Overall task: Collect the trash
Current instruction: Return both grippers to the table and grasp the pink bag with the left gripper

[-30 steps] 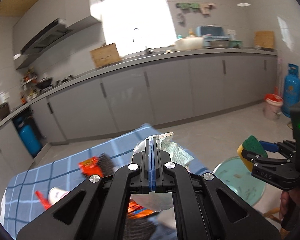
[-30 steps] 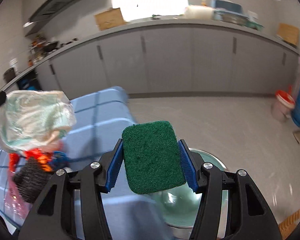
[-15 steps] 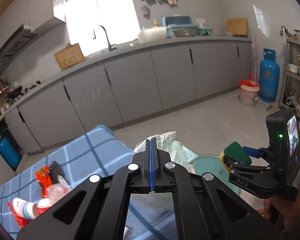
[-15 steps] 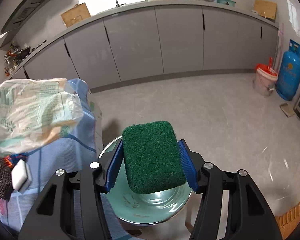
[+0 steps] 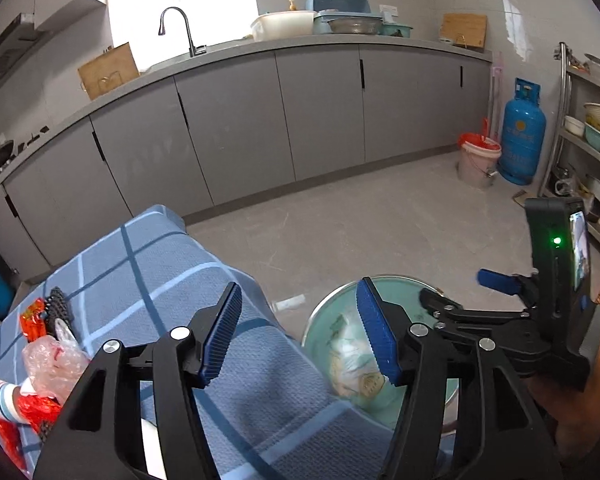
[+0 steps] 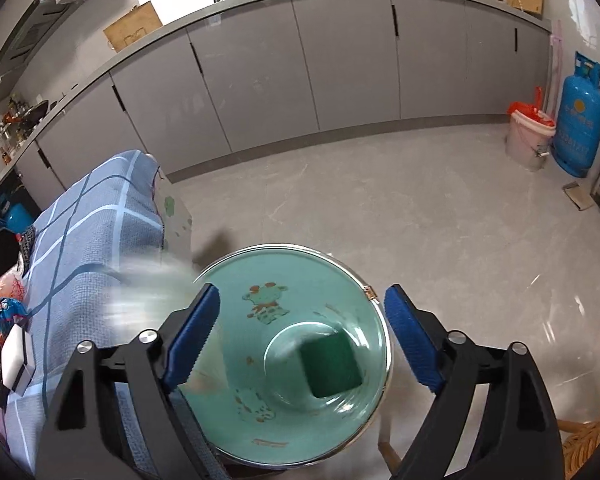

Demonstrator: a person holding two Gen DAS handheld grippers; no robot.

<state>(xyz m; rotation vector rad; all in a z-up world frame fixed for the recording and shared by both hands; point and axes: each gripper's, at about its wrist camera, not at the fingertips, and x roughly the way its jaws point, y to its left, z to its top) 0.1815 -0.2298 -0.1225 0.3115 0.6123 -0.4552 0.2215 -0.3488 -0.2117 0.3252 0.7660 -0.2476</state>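
Observation:
A teal basin (image 6: pixel 352 280) stands beside the blue checked table (image 6: pixel 100 248). My right gripper (image 6: pixel 302 338) is open above it, and a green scouring sponge (image 6: pixel 331 365) lies in the basin's bottom. My left gripper (image 5: pixel 300 338) is open over the table's edge, and a crumpled plastic bag (image 5: pixel 350 364) is blurred at the basin (image 5: pixel 400 288). In the right wrist view the bag (image 6: pixel 156 284) is a pale streak at the basin's left rim. More trash stays on the table: red wrappers (image 5: pixel 32 316), a dark scourer (image 5: pixel 58 308) and a clear bag (image 5: pixel 52 364).
Grey kitchen cabinets (image 5: pixel 260 112) run along the back wall. A blue gas cylinder (image 5: pixel 520 132) and a pail with a red bag (image 5: pixel 478 160) stand at the right. A metal shelf rack (image 5: pixel 588 140) is at the far right. A white block (image 6: pixel 16 354) lies on the table.
Both grippers opened. The sponge dropped from the right gripper into the basin, and the plastic bag left the left gripper toward the basin. Both grippers moved right, over the basin.

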